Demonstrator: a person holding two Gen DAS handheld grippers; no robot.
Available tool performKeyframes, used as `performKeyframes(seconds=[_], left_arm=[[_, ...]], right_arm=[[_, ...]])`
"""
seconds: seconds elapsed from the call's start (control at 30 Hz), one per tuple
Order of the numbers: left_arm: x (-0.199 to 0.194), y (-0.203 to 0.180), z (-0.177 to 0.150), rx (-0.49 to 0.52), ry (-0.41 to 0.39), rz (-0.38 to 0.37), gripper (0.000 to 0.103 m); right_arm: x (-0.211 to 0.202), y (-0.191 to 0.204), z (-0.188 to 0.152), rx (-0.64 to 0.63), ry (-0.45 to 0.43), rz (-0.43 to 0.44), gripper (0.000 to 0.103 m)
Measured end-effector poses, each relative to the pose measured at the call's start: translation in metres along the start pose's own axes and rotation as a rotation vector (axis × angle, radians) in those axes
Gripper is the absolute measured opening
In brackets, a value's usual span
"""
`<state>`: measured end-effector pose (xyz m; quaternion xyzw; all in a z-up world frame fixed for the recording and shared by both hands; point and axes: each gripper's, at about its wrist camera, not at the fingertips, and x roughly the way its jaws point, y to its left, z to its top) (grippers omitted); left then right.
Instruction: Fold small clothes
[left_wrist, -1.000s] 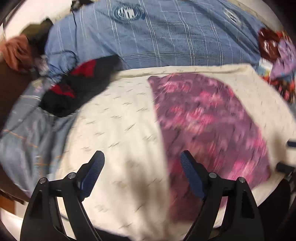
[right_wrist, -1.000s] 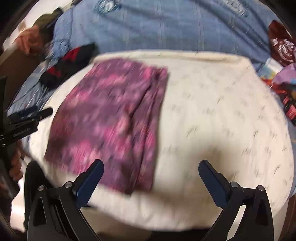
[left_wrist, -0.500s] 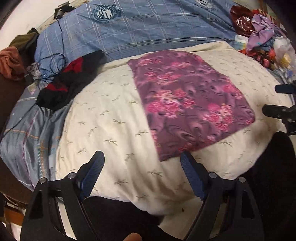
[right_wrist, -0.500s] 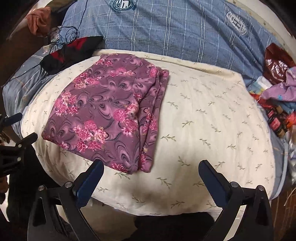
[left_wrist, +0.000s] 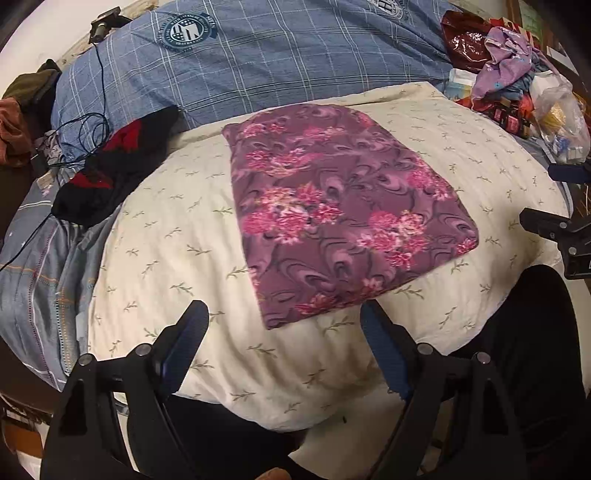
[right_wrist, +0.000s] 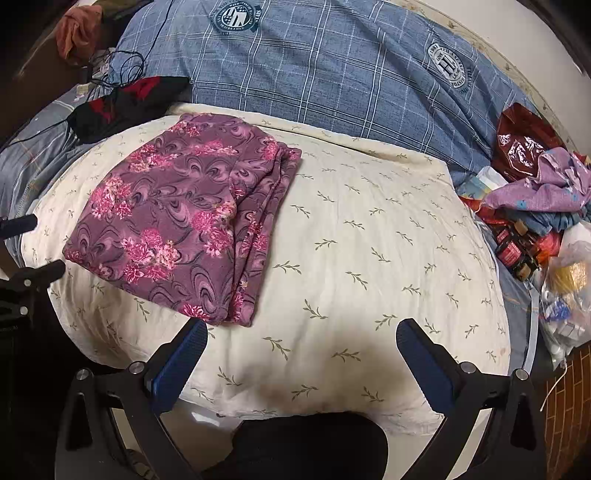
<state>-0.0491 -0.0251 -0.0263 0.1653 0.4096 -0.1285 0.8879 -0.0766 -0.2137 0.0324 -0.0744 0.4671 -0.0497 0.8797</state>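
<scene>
A purple garment with pink flowers (left_wrist: 343, 214) lies folded flat on a cream pillow (left_wrist: 177, 236) with a leaf print. In the right wrist view the garment (right_wrist: 184, 225) sits on the pillow's left half, its layered folded edges facing right. My left gripper (left_wrist: 284, 332) is open and empty, held back above the pillow's near edge, just short of the garment's near corner. My right gripper (right_wrist: 301, 347) is open and empty, above the pillow's (right_wrist: 369, 258) bare near part, right of the garment. Each gripper shows at the edge of the other's view.
A blue checked quilt (left_wrist: 277, 55) lies behind the pillow. A black and red garment (left_wrist: 107, 173) with a black cable lies at the left. A heap of clothes, packets and plastic bags (right_wrist: 535, 206) sits at the right. Dark floor lies below the pillow's near edge.
Both grippers have pulled back from the folded garment toward the pillow's near edge. The garment lies still and both grippers stay open and empty.
</scene>
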Motion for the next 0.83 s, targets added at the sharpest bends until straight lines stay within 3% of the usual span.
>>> performKeyframes(seconds=[0.37, 0.83], left_arm=[[-0.005, -0.014, 0.003, -0.023, 0.023, -0.111, 0.085], [-0.01, -0.026, 0.015, -0.045, 0.003, -0.182, 0.085]], right_arm=[[0.0, -0.005, -0.004, 0.021, 0.004, 0.006, 0.103], [0.001, -0.013, -0.006, 0.043, 0.008, 0.008, 0.103]])
